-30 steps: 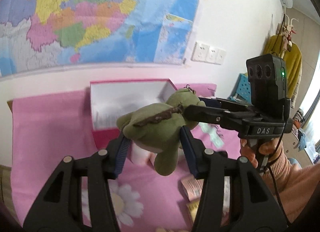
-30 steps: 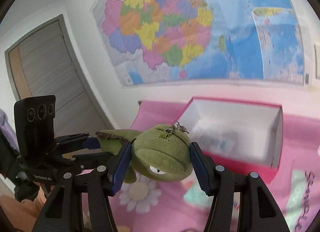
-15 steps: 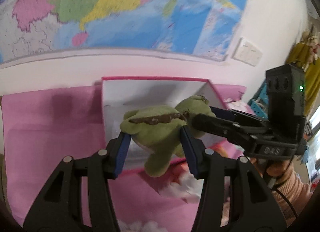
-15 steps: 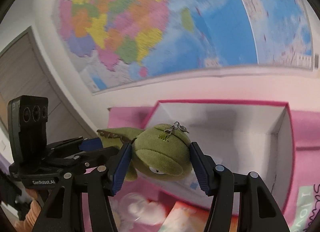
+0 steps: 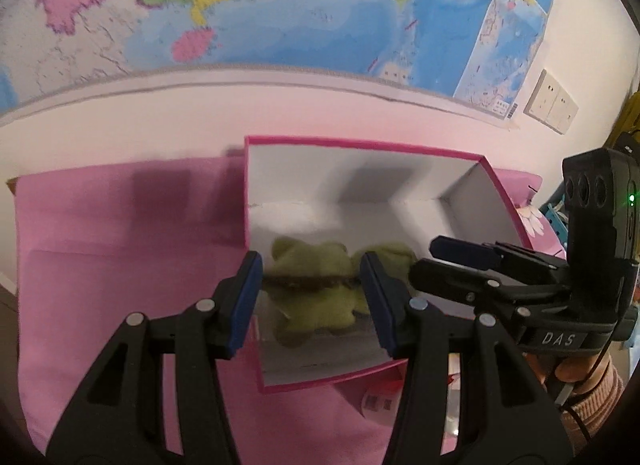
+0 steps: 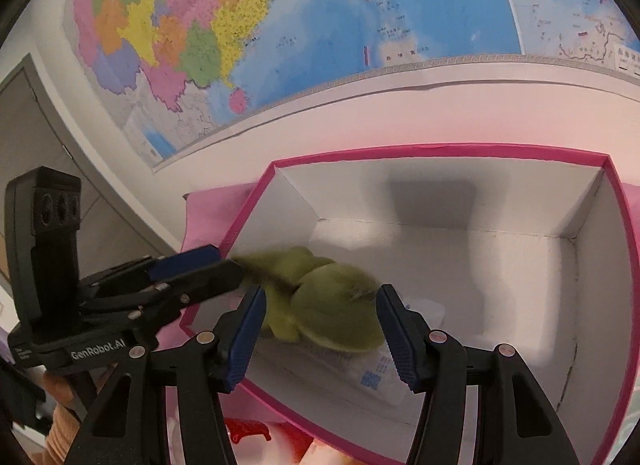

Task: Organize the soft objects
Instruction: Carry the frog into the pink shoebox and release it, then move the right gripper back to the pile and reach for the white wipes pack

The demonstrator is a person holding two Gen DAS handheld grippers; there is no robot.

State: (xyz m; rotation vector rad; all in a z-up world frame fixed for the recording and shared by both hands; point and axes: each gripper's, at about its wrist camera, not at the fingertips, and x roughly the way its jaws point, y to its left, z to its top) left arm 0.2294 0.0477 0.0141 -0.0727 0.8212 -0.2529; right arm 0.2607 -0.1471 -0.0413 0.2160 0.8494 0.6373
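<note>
Since both grippers stand wide, left gripper (image 5: 312,297) & right gripper (image 6: 320,325) flank green plush (image 6: 332,313) resting in pink box (image 6: 440,153), apparently released w/ nothing gripped.

— What's ahead of my grippers?
— A white wall with a big coloured map (image 5: 280,5); a pink cloth (image 5: 120,265) spreads below.
— And to the sides?
— Wall sockets (image 5: 552,103) right, a grey door (image 6: 36,169) left.
</note>
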